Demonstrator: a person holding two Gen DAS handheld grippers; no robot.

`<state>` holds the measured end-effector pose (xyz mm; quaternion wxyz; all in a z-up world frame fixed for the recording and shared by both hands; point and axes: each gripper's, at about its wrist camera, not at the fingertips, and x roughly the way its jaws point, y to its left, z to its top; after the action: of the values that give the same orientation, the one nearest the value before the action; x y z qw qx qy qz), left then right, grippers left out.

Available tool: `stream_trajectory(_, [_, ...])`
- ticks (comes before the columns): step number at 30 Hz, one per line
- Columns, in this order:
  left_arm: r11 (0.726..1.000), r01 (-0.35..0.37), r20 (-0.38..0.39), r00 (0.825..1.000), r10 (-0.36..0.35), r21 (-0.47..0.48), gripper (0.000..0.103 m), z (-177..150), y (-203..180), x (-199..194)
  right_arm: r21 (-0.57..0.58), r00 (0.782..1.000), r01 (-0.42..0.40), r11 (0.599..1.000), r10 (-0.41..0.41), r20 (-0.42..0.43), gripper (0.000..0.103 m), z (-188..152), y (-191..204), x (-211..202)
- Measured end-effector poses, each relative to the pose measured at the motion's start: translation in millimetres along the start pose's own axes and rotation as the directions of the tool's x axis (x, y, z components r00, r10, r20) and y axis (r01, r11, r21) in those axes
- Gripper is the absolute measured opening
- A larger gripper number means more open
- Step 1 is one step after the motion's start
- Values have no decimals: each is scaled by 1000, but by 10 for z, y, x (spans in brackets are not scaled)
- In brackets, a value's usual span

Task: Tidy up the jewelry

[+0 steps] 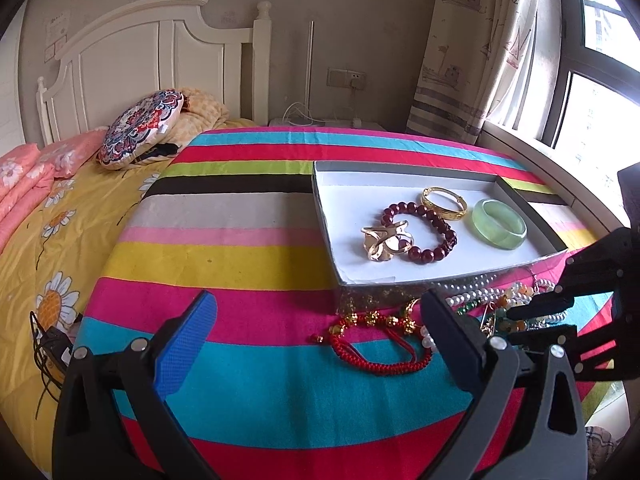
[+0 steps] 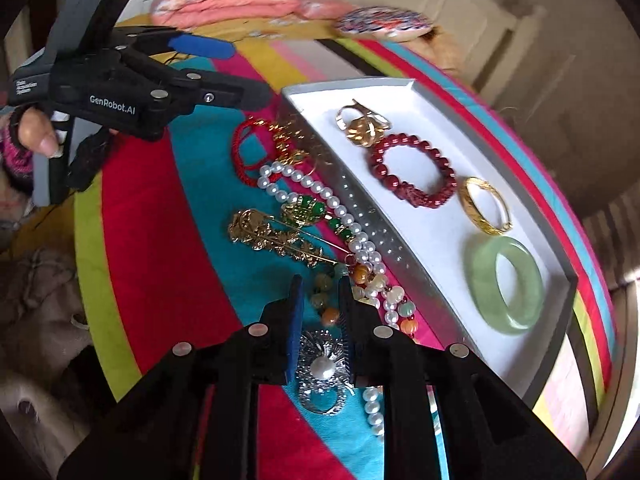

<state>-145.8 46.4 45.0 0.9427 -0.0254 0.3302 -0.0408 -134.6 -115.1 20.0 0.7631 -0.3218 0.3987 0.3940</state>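
A white shallow box [image 1: 352, 204] [image 2: 440, 240] on a striped cloth holds a gold flower bangle [image 1: 386, 240], a dark red bead bracelet [image 1: 424, 232] [image 2: 412, 172], a gold bangle [image 1: 444, 202] [image 2: 484, 204] and a green jade bangle [image 1: 499, 228] [image 2: 504, 284]. Loose jewelry lies before the box: a red cord bracelet [image 1: 380, 344] [image 2: 244, 152], a pearl necklace [image 2: 320, 192], a gold brooch [image 2: 276, 236], a coloured bead bracelet [image 2: 324, 300], a silver pearl brooch [image 2: 322, 368]. My left gripper [image 1: 320, 320] is open above the red cord bracelet. My right gripper [image 2: 320, 300] [image 1: 520, 324] is narrowly open around the coloured bead bracelet.
The striped cloth [image 1: 240, 240] covers a round surface beside a bed with a yellow floral sheet [image 1: 52, 240], pink bedding [image 1: 24, 176] and a patterned round cushion [image 1: 140, 128]. A window [image 1: 592, 80] and curtain [image 1: 472, 48] are at the right.
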Motion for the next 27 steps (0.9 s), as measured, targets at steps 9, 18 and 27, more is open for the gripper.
stream_trajectory(9, [998,62,38,997,-62,-4,101,-14,24,-75,320,963,-62,945,-28,269,10,-460,-357,-435])
stream_trajectory(18, [981,125,11,992,-128,151,101,-187,-435,-291,630,828,-291,720,-140,543,10,-1185,-821,-950])
stream_trajectory(27, [941,215,-66,977,-205,262,99,-306,-954,-226,642,789,-340,687,-163,593,10,-1431,-858,-1141])
